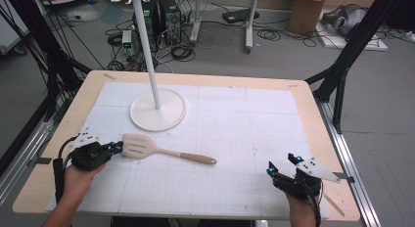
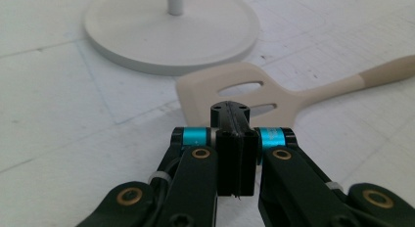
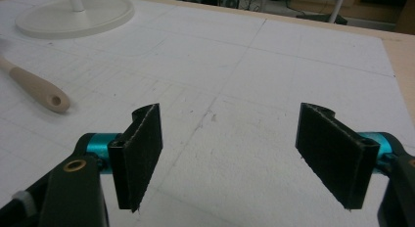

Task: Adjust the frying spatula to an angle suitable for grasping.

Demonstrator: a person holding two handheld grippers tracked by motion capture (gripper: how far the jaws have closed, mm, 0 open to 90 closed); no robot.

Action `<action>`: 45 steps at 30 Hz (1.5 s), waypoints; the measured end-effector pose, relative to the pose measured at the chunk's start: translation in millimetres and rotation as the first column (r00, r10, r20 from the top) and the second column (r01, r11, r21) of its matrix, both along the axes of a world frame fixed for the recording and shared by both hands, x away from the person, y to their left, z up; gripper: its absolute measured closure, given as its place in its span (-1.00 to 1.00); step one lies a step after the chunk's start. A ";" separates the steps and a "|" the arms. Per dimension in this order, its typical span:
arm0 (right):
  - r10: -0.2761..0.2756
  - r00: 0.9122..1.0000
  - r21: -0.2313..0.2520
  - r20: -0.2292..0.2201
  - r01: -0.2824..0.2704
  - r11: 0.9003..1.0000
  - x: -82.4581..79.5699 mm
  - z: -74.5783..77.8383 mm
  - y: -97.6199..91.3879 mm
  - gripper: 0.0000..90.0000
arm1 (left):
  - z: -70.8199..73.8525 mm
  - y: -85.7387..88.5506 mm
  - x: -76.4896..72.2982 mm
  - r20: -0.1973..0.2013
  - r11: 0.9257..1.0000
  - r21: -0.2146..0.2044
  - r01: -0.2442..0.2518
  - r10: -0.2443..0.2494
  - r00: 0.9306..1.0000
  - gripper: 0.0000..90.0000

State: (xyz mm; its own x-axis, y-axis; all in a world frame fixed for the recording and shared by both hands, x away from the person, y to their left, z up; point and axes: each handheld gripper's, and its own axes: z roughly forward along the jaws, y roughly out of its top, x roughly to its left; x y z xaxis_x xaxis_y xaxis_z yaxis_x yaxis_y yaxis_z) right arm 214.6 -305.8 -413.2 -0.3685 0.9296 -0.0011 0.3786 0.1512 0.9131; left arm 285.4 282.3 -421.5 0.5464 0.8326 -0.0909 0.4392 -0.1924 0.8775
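A beige slotted spatula (image 1: 161, 151) lies flat on the white gridded mat, its blade to the left and its handle pointing right. My left gripper (image 1: 119, 147) is at the left of the table with its tips just at the blade's left edge. In the left gripper view the jaws of that gripper (image 2: 230, 109) are pressed together with nothing between them, and the spatula blade (image 2: 205, 85) lies right beyond the tips. My right gripper (image 1: 283, 163) rests low at the front right, open (image 3: 230, 112) over bare mat. The spatula handle's end (image 3: 34, 87) is far off to its left.
A white stand with a round base (image 1: 157, 112) and a tall thin pole (image 1: 147, 46) rises behind the spatula; the base (image 2: 171, 31) is close ahead of the left gripper. The mat covers a wooden table (image 1: 313, 104). Black frame posts flank the table.
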 end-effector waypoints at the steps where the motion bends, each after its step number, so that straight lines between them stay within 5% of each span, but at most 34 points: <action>1: 0.000 1.000 -0.002 0.003 0.000 1.000 -0.1 0.0 -0.4 -0.46 | -0.1 2.8 1.0 -0.001 1.000 -0.003 -0.011 0.011 1.000 0.99; 9: 0.014 1.000 0.014 -0.004 -0.014 1.000 3.3 -0.4 8.4 -0.27 | -8.1 4.5 10.9 -0.046 0.999 0.013 -0.051 0.051 0.998 0.87; 14: 0.079 0.997 0.029 -0.006 -0.079 0.996 9.2 -0.7 30.1 0.28 | -10.0 7.4 10.8 -0.044 0.995 0.038 -0.088 0.090 0.995 0.90; 17: 0.152 0.988 0.021 -0.026 -0.151 0.988 12.7 -3.8 46.8 0.70 | -12.4 6.5 11.8 -0.052 0.998 0.031 -0.060 0.061 0.997 0.95; 20: 0.198 0.979 0.011 -0.055 -0.197 0.980 15.9 -7.1 63.5 0.88 | -12.5 3.0 10.0 -0.043 0.998 0.039 -0.041 0.043 0.998 0.99; 24: 0.232 0.968 -0.009 -0.096 -0.233 0.972 24.6 -12.4 85.3 0.95 | -12.1 3.8 7.1 -0.046 0.999 0.036 -0.036 0.037 0.998 0.99; 32: 0.291 0.932 -0.090 -0.215 -0.316 0.945 43.2 -33.5 135.5 0.97 | -11.6 2.9 1.5 -0.047 0.999 0.035 -0.028 0.030 0.998 0.99; 35: 0.289 0.928 -0.119 -0.234 -0.322 0.939 48.6 -36.2 143.1 0.98 | -11.6 2.0 -0.7 -0.050 0.999 0.031 -0.019 0.020 0.999 0.99; 45: 0.255 0.935 -0.120 -0.246 -0.291 0.949 65.3 -36.4 140.7 0.98 | -11.3 -0.6 -21.0 -0.061 1.000 0.012 -0.007 0.008 0.998 0.99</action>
State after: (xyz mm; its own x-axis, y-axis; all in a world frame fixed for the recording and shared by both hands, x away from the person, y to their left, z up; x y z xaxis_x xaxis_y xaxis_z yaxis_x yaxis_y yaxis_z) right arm 279.9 -165.0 -449.7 -0.6151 0.7881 -0.0220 0.4950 0.4078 0.7672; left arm 264.4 281.7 -432.8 0.5337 0.8379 -0.1143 0.4935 -0.1989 0.8467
